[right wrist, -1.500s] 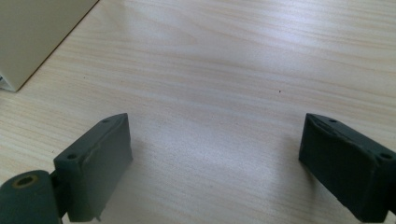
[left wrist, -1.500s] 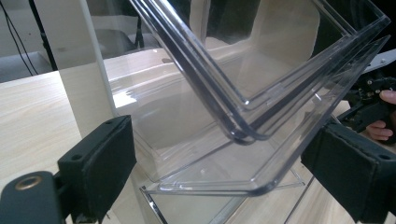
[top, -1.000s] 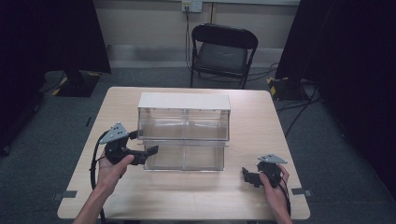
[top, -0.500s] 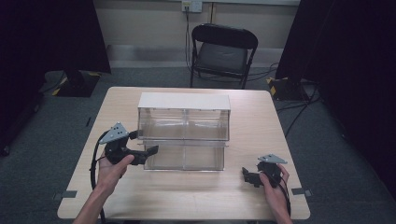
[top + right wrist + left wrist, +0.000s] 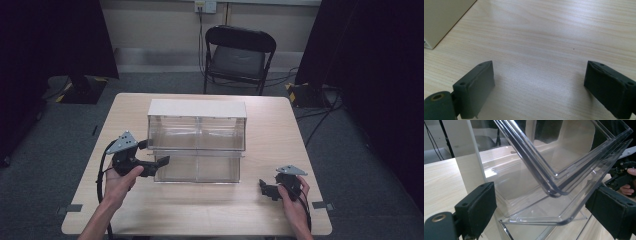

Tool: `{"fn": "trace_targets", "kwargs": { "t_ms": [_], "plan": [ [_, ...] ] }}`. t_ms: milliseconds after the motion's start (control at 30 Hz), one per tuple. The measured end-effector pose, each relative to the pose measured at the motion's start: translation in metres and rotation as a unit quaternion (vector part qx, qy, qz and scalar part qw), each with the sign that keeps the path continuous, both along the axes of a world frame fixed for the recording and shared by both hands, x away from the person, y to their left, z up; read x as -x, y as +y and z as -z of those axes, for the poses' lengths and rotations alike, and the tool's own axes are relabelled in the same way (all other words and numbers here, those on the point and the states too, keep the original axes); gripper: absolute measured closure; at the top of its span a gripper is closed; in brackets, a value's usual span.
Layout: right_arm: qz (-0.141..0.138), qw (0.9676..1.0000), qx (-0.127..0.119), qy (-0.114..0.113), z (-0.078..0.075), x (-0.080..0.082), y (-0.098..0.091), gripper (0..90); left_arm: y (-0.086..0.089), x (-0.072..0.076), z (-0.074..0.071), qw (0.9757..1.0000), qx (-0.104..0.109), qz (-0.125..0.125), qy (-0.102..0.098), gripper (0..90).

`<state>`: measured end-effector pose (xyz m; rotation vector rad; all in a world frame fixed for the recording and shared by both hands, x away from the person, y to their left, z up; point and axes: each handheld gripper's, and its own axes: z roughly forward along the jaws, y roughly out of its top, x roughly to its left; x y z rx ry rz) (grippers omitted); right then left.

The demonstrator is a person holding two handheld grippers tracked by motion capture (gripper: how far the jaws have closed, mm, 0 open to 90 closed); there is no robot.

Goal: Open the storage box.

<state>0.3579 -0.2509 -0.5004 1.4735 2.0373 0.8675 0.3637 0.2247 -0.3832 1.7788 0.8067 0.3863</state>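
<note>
With your left gripper [image 5: 159,164] spread wide around the clear drawer [image 5: 564,195] at frame centre and your right gripper [image 5: 266,189] agape at lower right, closing off-centre could let the slick rim slip.

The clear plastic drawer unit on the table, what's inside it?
The clear drawer unit looks empty: through its walls show only the table and reflections. The left tool sits at its lower left corner. The white top panel covers the view from above.
</note>
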Motion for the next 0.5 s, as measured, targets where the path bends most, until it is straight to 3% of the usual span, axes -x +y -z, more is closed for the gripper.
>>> {"fn": "trace_targets", "kwargs": {
  "t_ms": [500],
  "plan": [
    [0.000,1.0000,0.000,0.000,0.0000,0.0000,0.0000,8.6,-0.0001,0.0000,0.0001,1.0000,0.001,0.000,0.000,9.6]
  ]
}}
